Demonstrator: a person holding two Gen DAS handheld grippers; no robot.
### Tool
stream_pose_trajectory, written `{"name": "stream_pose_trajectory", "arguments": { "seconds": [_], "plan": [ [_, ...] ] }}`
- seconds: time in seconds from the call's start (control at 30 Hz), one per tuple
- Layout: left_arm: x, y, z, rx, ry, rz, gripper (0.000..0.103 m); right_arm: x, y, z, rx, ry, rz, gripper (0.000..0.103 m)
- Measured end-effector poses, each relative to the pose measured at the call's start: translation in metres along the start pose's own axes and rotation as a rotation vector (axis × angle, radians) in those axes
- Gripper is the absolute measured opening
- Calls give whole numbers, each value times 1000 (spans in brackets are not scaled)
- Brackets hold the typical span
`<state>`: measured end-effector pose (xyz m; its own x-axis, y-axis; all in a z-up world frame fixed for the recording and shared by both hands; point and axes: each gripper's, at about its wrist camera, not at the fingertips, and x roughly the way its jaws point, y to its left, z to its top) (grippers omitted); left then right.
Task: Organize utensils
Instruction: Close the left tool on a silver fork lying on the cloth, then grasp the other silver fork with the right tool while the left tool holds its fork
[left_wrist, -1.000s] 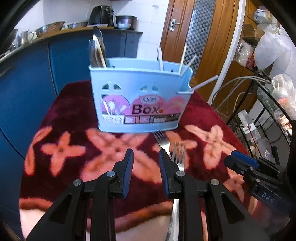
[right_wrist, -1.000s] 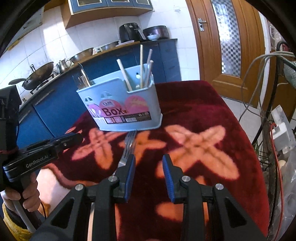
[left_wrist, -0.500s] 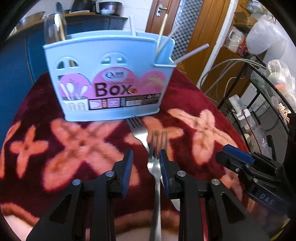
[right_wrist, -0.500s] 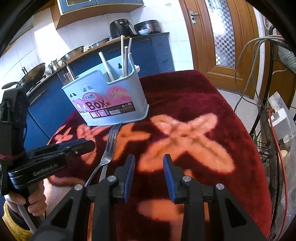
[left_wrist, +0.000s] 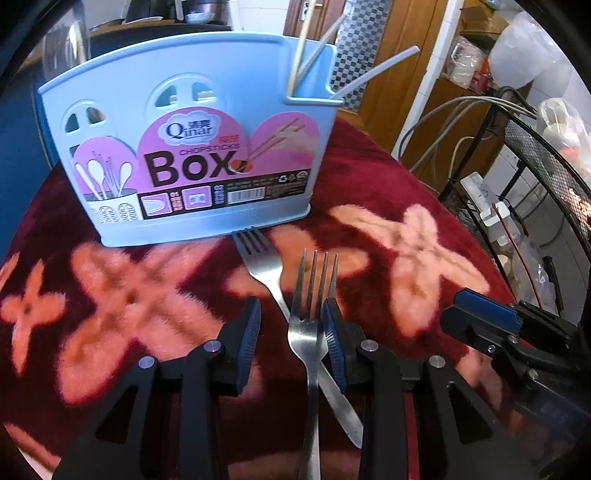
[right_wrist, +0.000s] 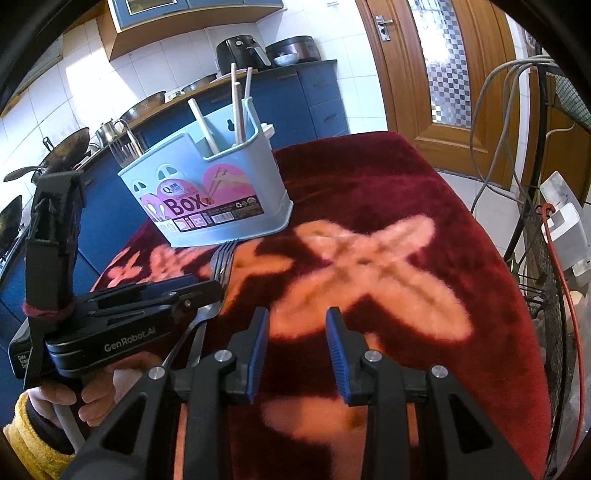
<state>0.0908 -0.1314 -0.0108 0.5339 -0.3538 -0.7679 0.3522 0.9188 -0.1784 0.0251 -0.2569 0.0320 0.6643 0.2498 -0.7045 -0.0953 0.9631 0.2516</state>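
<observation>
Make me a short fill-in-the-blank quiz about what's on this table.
1. The two loose utensils lying on the red cloth are both ____.
2. The big word printed on the blue holder is ____.
3. The fork lies between the fingers of the ____ tool.

Answers: forks; Box; left

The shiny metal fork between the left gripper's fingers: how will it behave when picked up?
The shiny metal fork is probably stiff. Its smooth surface may slip between the pads. It crosses a second fork, which may shift on the plush red cloth.

Black tool (right_wrist: 297, 347), blue ribbed pads (right_wrist: 256, 350); yellow sleeve (right_wrist: 27, 443).
</observation>
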Motion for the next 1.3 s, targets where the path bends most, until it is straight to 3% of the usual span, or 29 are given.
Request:
{"name": "stream_pose_trajectory", "arguments": {
  "seconds": [0.1,0.2,0.33,0.47,0.63,0.8,0.93,1.17,1.3],
  "plan": [
    [1,-3,-1,16,5,-20,35,2,-1,0,5,2,1,35],
    [5,-9,0,34,7,-20,25,3,-1,0,7,4,2,35],
    [5,-7,0,24,-4,-11,25,3,-1,-1,7,5,7,35],
    [2,-1,0,0,-25,27,25,3,-1,-1,5,4,7,35],
    [-3,7,-2,-29,-53,138,24,3,-1,-1,5,2,8,35],
    [-2,20,-1,-86,-37,171,25,3,-2,-1,7,4,9,35],
    [0,30,0,-113,-19,126,25,3,-2,-1,5,4,9,35],
    [2,62,2,-230,0,-45,24,5,0,-2,2,6,12,35],
    [6,73,5,-253,13,-83,23,6,3,-2,-4,8,12,35]
  ]
}}
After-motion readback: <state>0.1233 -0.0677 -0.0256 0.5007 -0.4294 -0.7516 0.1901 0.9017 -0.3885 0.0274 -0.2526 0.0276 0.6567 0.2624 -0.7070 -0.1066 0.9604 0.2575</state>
